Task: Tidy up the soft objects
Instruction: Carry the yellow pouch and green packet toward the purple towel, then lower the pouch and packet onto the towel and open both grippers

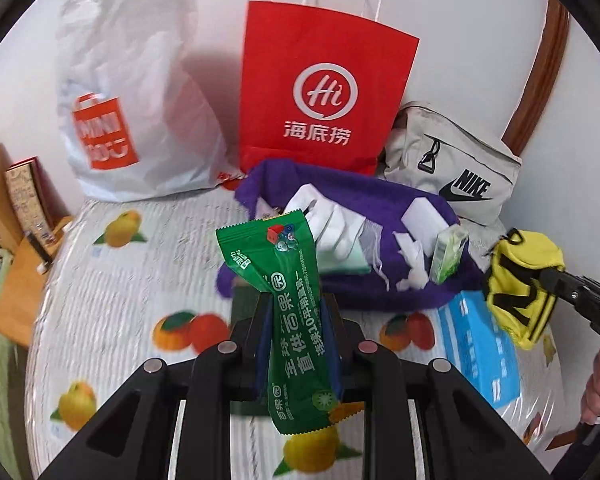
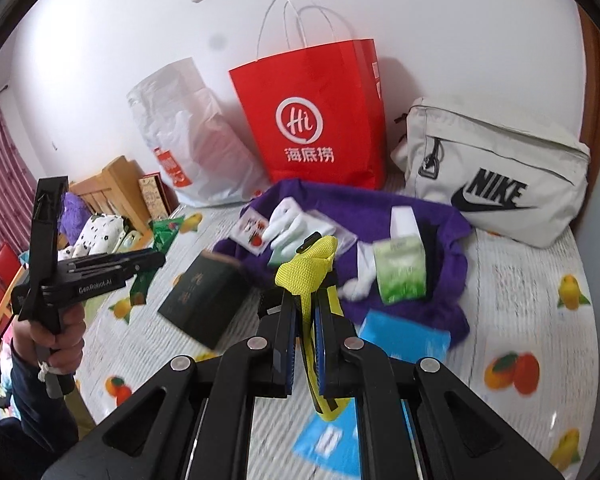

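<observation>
Soft items both lifted: your left gripper (image 1: 296,320) pinches the green snack packet (image 1: 290,312), your right gripper (image 2: 306,320) clamps the yellow mesh pouch (image 2: 310,268), both held above the fruit-print sheet (image 1: 112,280). Looks like the carry step; next you need a drop spot, likely the red paper bag (image 2: 316,120), white plastic bag (image 1: 132,92) or grey Nike bag (image 2: 496,176). Purple towel (image 2: 380,216) pile and dark box (image 2: 202,300) sit in the path.

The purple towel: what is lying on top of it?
On the purple towel lie white gloves, a green tissue pack, a white block and a small printed sachet. Anything beneath these is covered.
</observation>
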